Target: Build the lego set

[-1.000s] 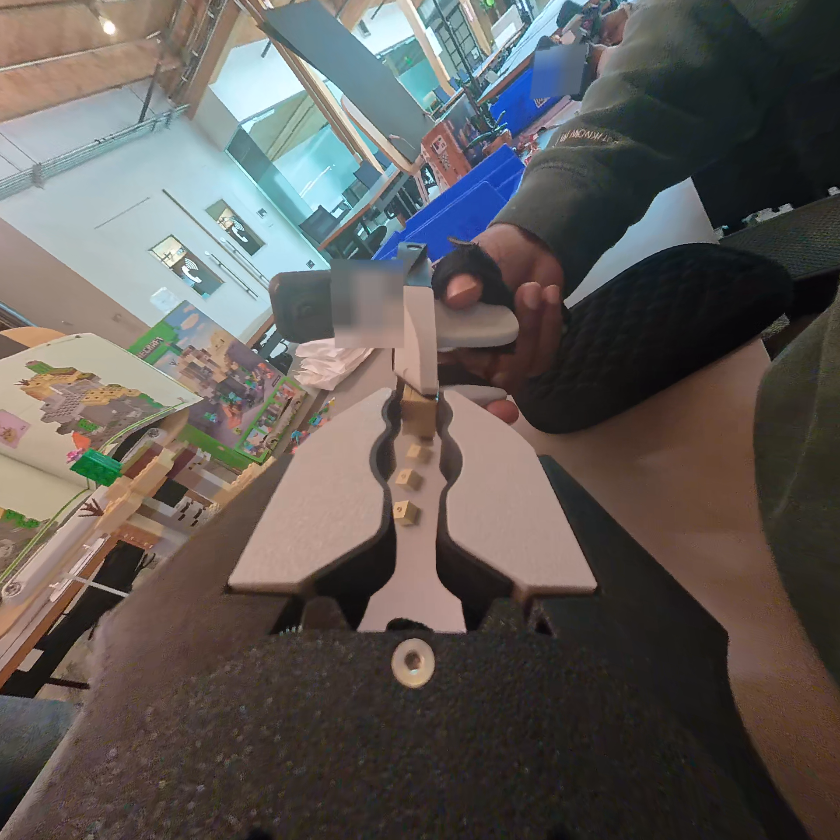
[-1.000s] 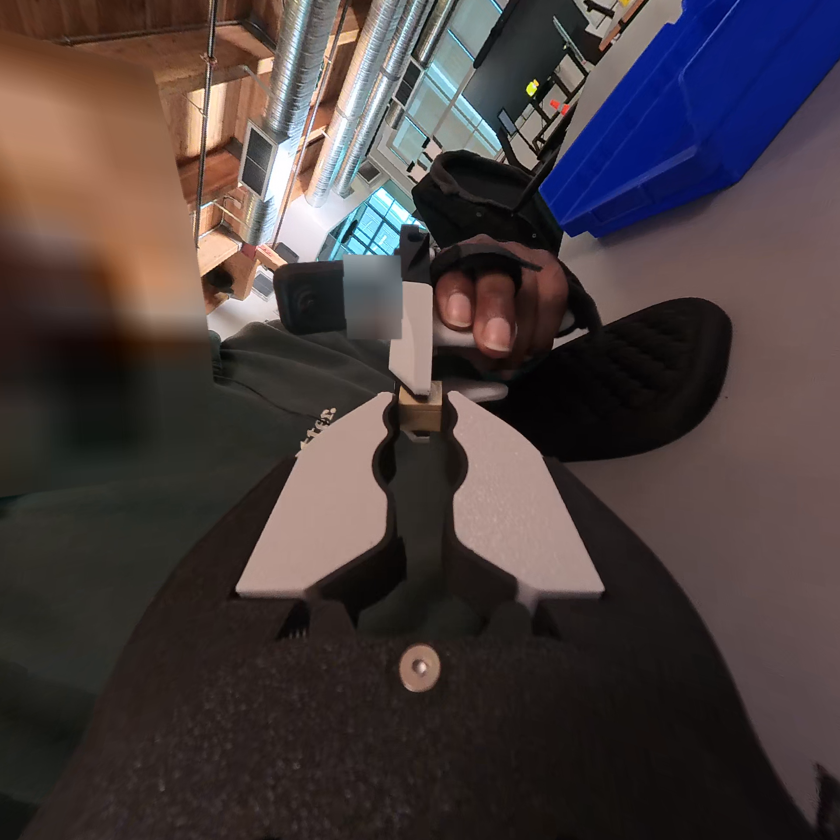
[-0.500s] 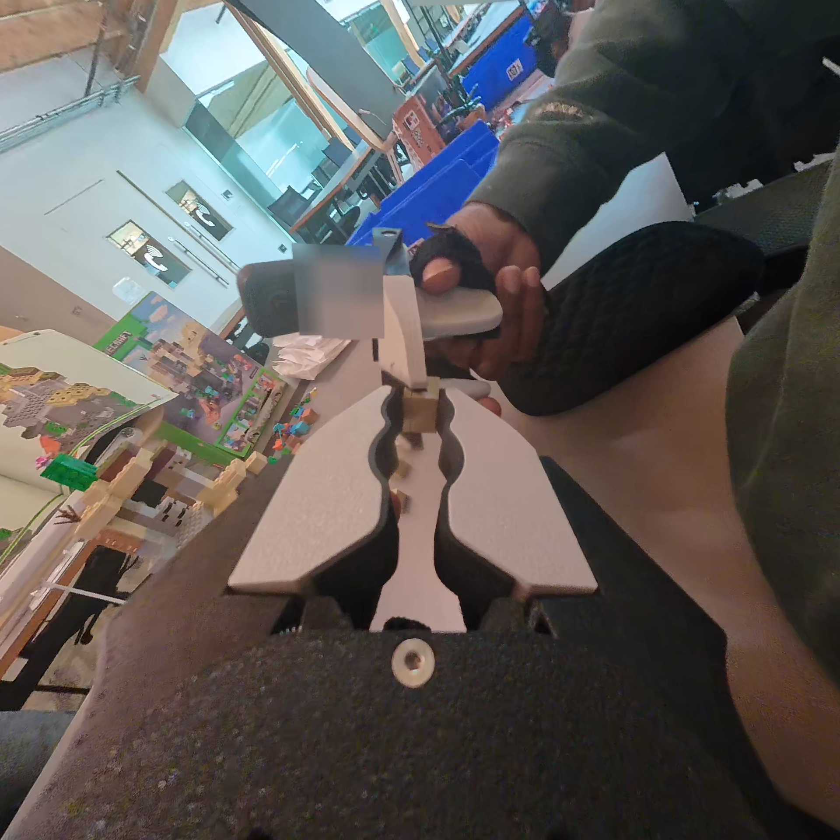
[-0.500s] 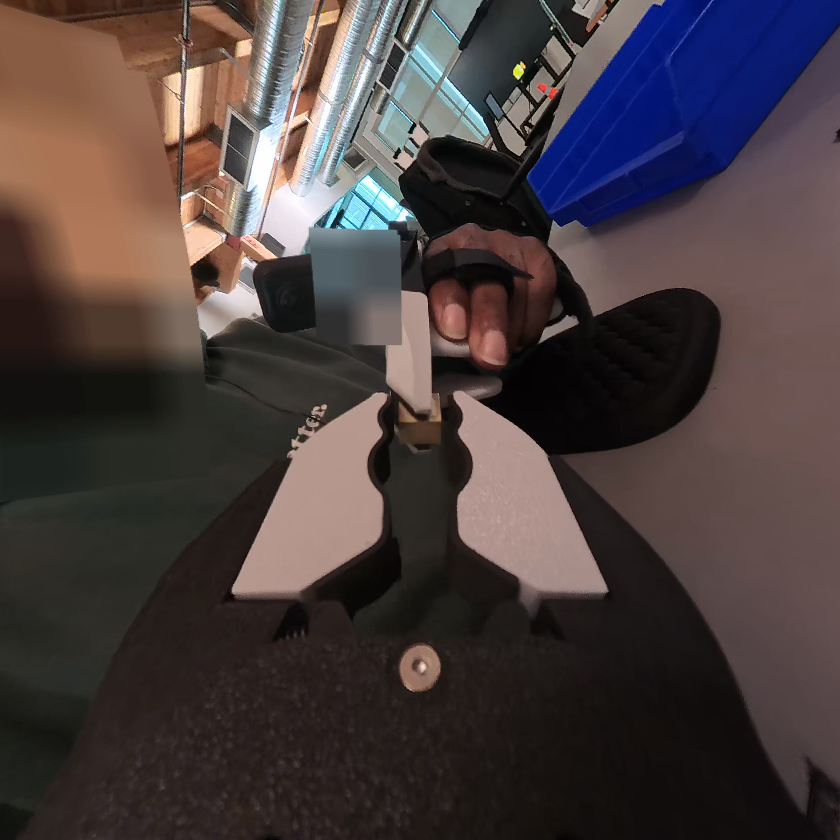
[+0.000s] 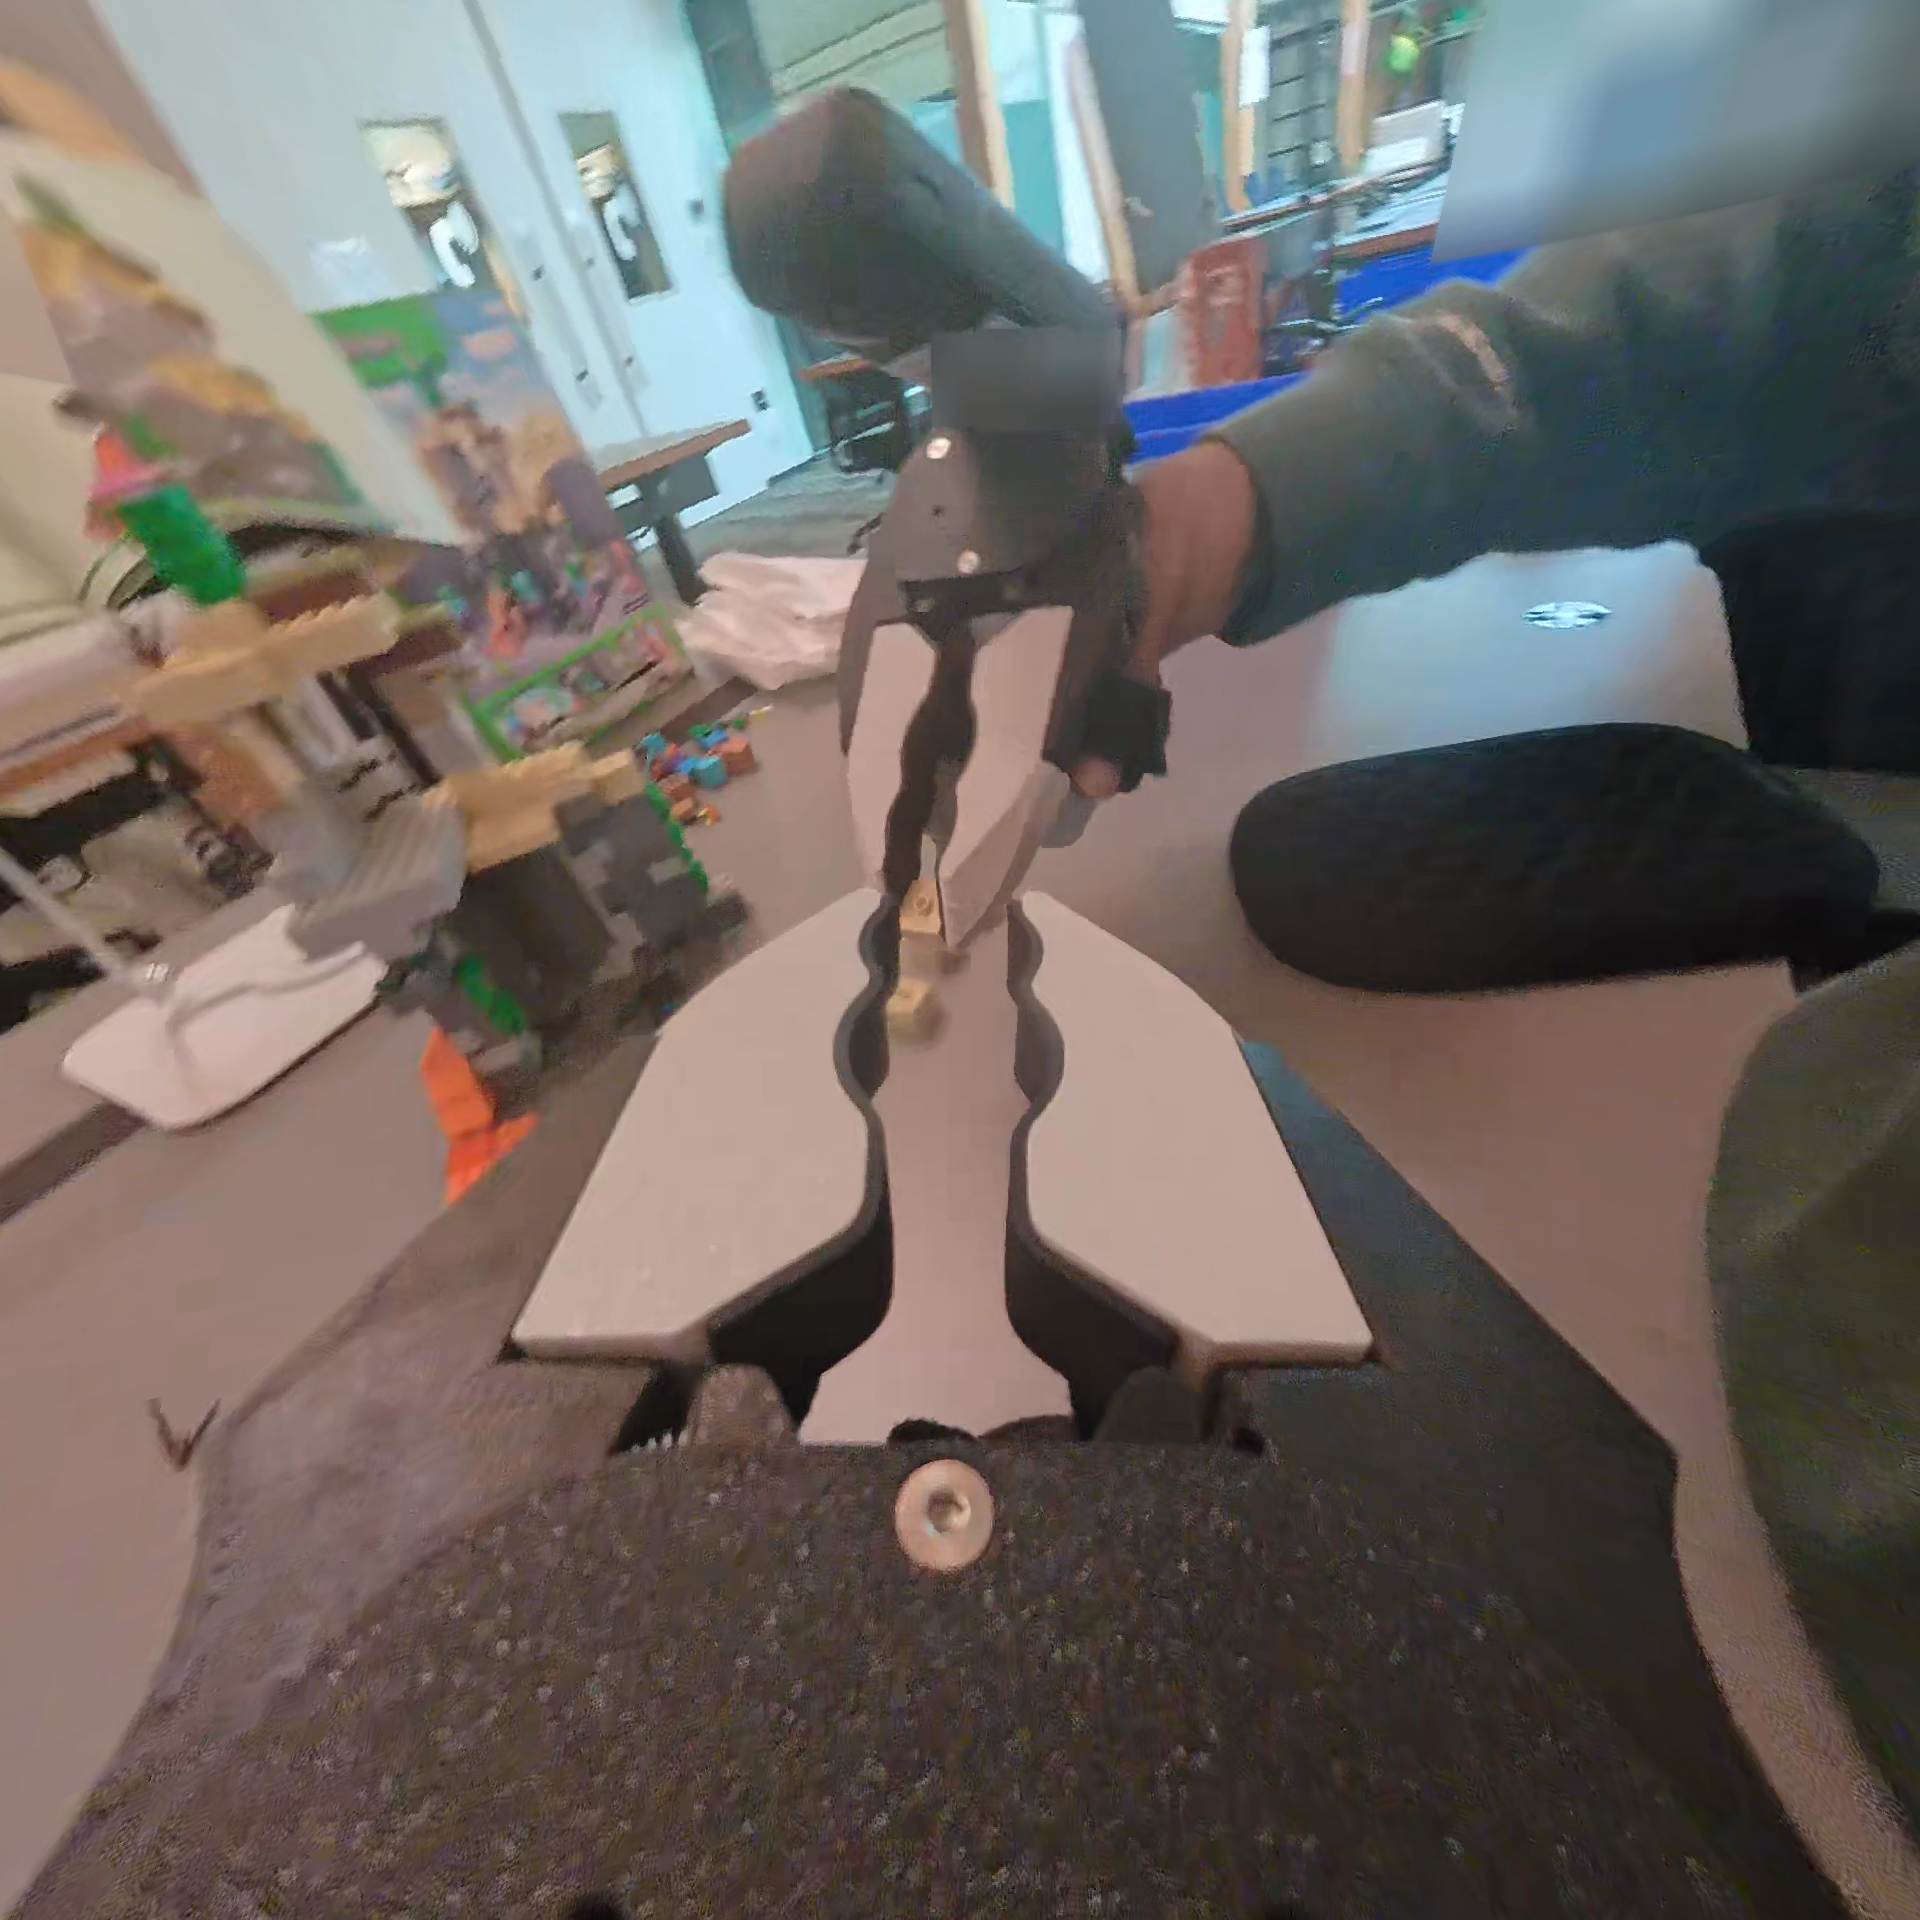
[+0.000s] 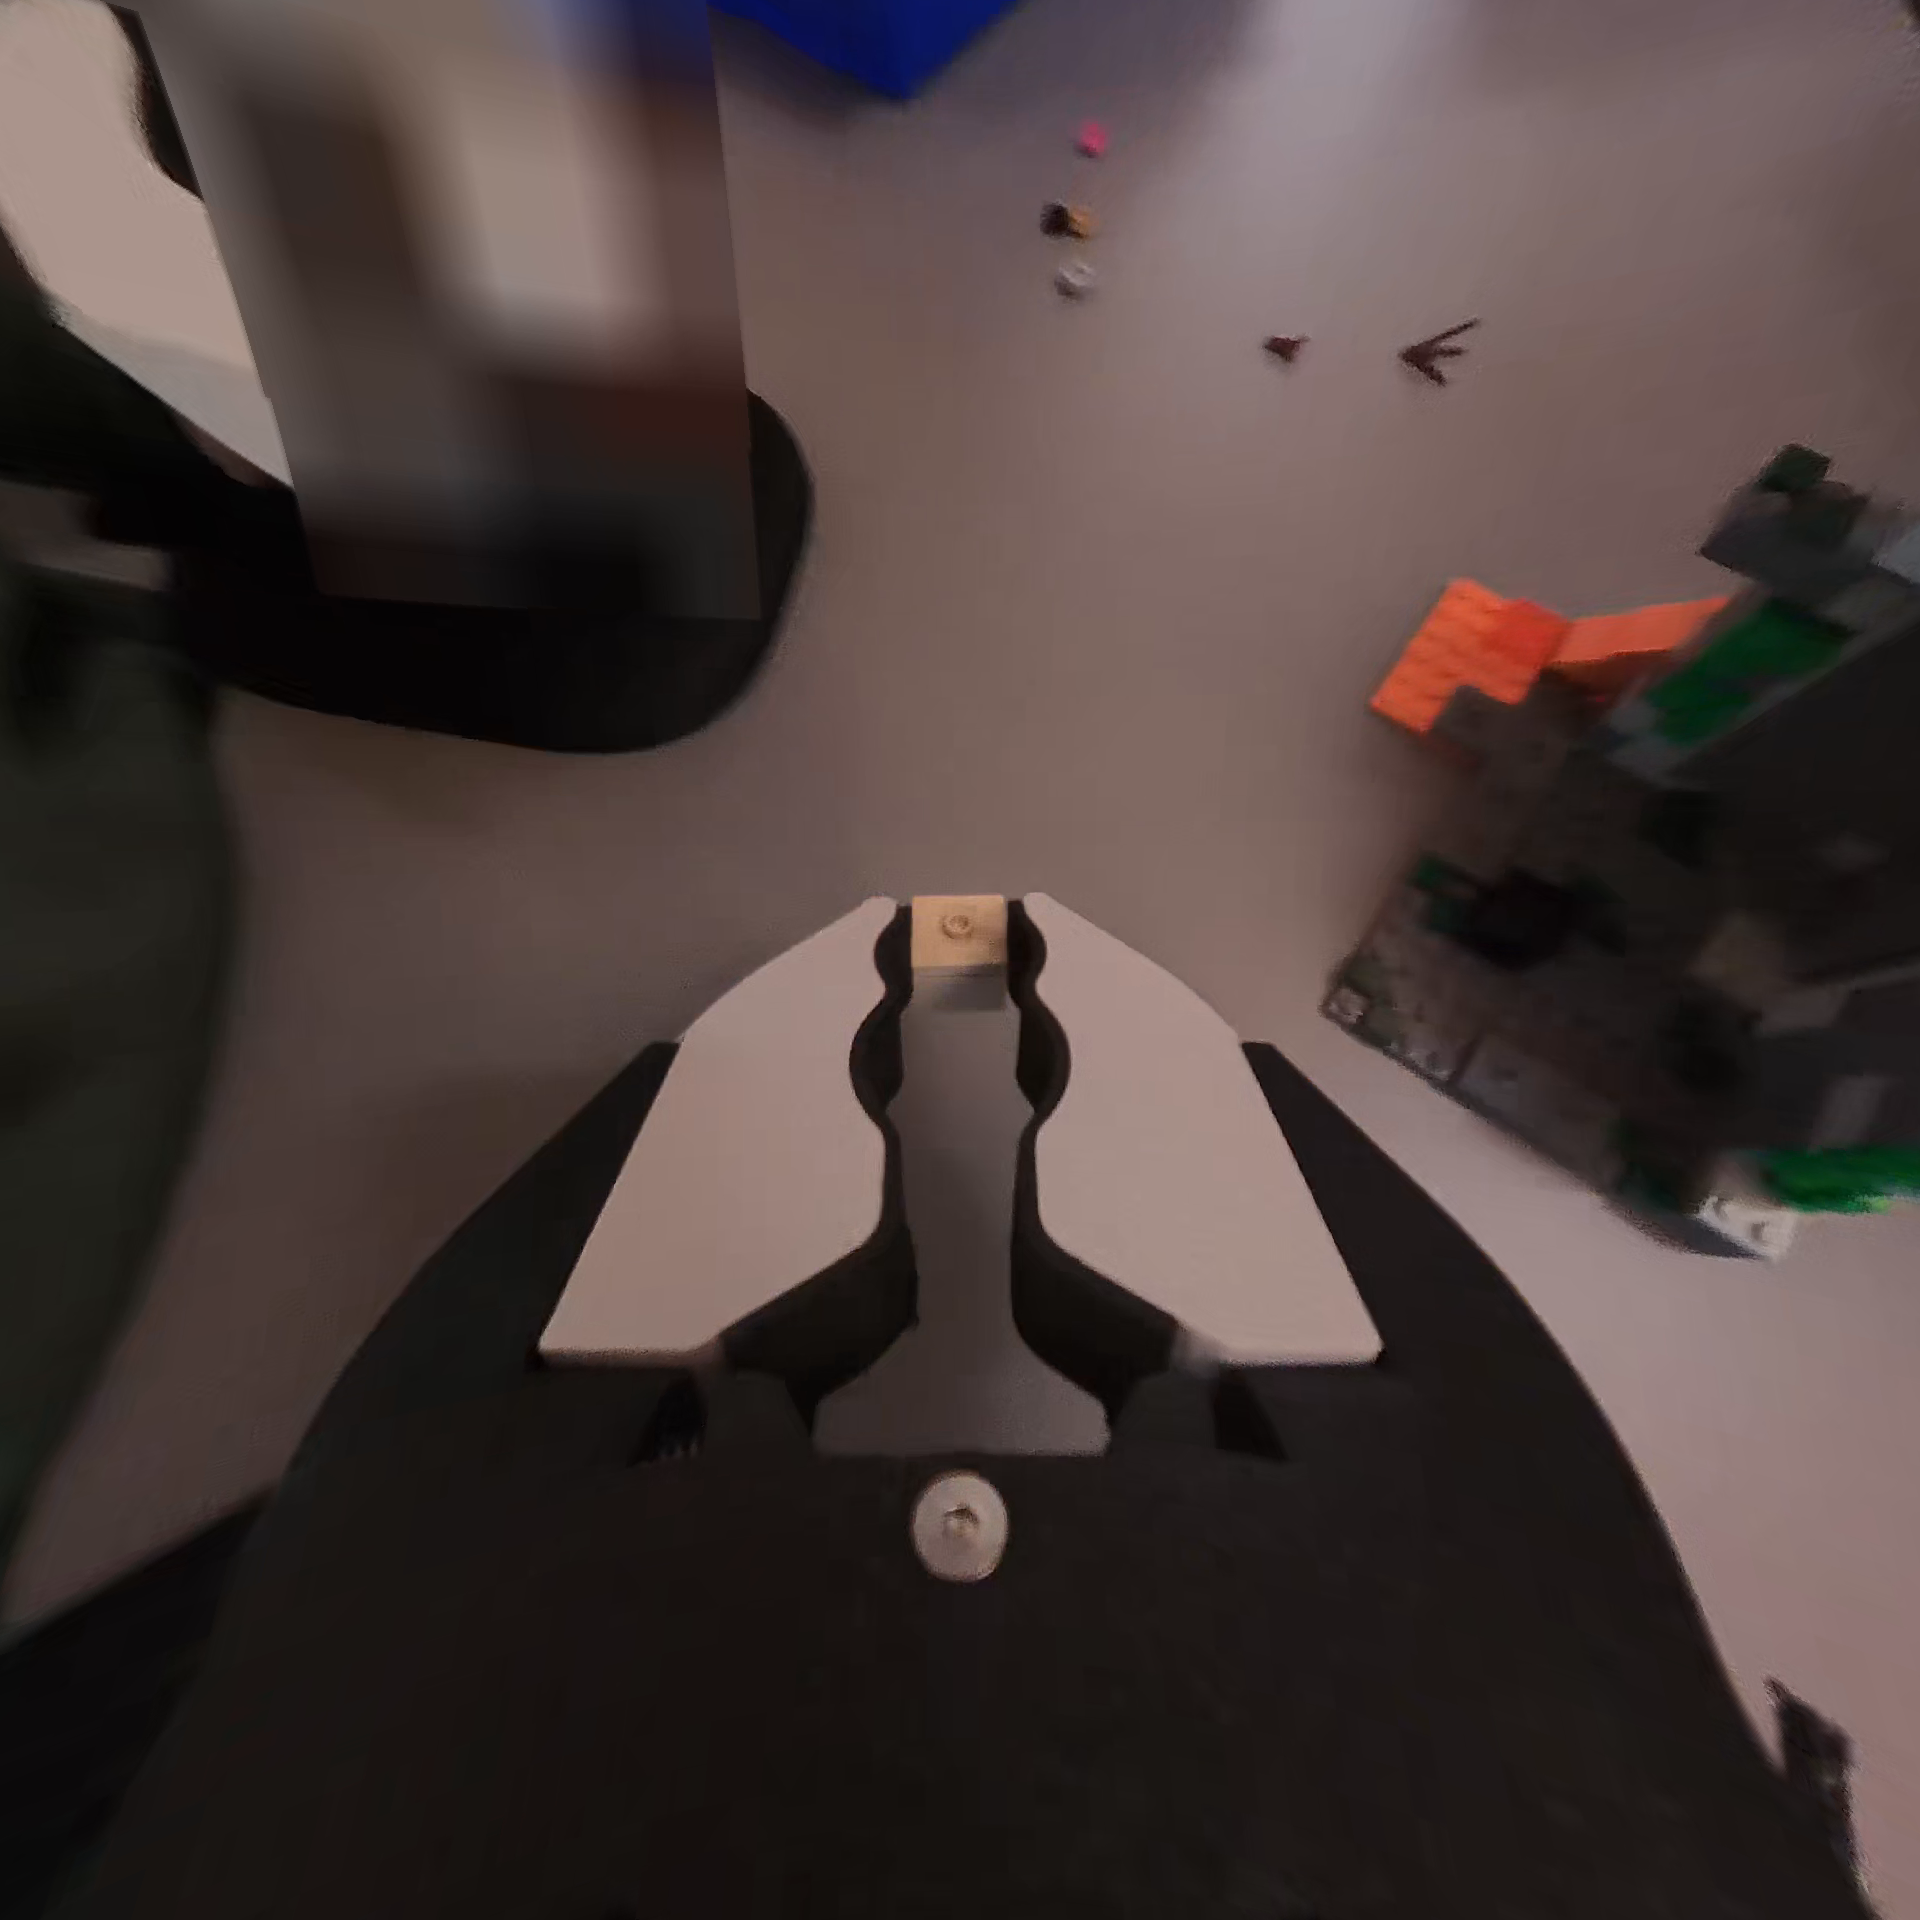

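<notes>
My right tongs (image 6: pixel 958 914) pinch a small tan brick (image 6: pixel 958 935) right at their tips, its single stud facing my camera, with the grey table (image 6: pixel 1039 675) beneath and nothing touching it but my two fingers. Off to the right of these tongs stands the lego build (image 6: pixel 1662 883), grey and green with an orange slab on its near corner, well apart from the brick. Farther ahead and slightly right lie a few loose bits (image 6: pixel 1075 244), pink, dark and pale, and ahead to the left sits a black padded rest (image 6: pixel 623 665). My left tongs (image 5: pixel 940 909) are spread with a clear gap and hold nothing. Just beyond their tips the right tongs (image 5: pixel 925 914) point down toward the table, the tan brick (image 5: pixel 918 918) clamped in their ends, and another tan piece (image 5: pixel 912 1010) lies on the table (image 5: pixel 1403 1091) in the gap between my left fingers. To the left of the left tongs rises the lego build (image 5: pixel 499 831), with a heap of coloured loose bricks (image 5: pixel 707 758) beyond it and the set's box (image 5: pixel 540 561) behind
</notes>
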`<state>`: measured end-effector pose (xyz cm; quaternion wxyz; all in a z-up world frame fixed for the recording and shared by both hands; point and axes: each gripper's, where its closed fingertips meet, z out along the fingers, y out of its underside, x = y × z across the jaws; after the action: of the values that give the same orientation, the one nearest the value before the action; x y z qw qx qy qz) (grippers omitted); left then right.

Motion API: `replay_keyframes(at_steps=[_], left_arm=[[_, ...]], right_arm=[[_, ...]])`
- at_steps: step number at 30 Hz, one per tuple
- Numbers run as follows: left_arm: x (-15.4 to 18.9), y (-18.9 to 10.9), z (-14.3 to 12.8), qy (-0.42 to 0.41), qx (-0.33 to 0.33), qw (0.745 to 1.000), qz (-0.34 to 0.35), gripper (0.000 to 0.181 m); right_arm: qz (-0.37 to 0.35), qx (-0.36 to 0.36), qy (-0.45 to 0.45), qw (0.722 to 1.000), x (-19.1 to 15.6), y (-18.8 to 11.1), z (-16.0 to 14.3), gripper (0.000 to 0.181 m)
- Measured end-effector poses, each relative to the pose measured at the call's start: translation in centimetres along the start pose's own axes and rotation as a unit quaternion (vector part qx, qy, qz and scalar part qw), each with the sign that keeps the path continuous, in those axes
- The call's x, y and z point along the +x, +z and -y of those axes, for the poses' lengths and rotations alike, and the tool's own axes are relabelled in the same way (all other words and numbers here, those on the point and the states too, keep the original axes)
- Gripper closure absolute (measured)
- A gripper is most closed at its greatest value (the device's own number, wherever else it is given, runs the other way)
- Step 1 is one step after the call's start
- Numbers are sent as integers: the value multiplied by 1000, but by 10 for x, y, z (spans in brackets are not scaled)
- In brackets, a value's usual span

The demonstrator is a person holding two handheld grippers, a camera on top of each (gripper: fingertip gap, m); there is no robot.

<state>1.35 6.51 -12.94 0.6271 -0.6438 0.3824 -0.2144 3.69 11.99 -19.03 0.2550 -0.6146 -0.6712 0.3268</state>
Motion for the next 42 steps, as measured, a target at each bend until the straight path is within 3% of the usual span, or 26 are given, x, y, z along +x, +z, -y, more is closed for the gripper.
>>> replay_keyframes(at_steps=[7,18,24,30,37,42], left_arm=[[-27,-5,-29,-34,-49,997,55,161],[-33,2,-48,-50,-105,991,62,146],[-35,2,-44,-39,-94,993,58,181],[-36,7,-49,-22,-114,991,63,181],[-45,10,-53,-60,-128,988,67,165],[-52,17,-59,-52,-152,985,61,165]], right_arm=[[-16,-68,-20,997,19,51,-16,164],[-36,-74,-45,996,21,53,-13,157],[-37,-64,-28,997,24,45,-13,154],[-41,-26,-1,999,23,29,-10,151],[-74,-85,-34,993,33,11,-34,150],[-92,-121,-46,987,45,-7,-52,146]])
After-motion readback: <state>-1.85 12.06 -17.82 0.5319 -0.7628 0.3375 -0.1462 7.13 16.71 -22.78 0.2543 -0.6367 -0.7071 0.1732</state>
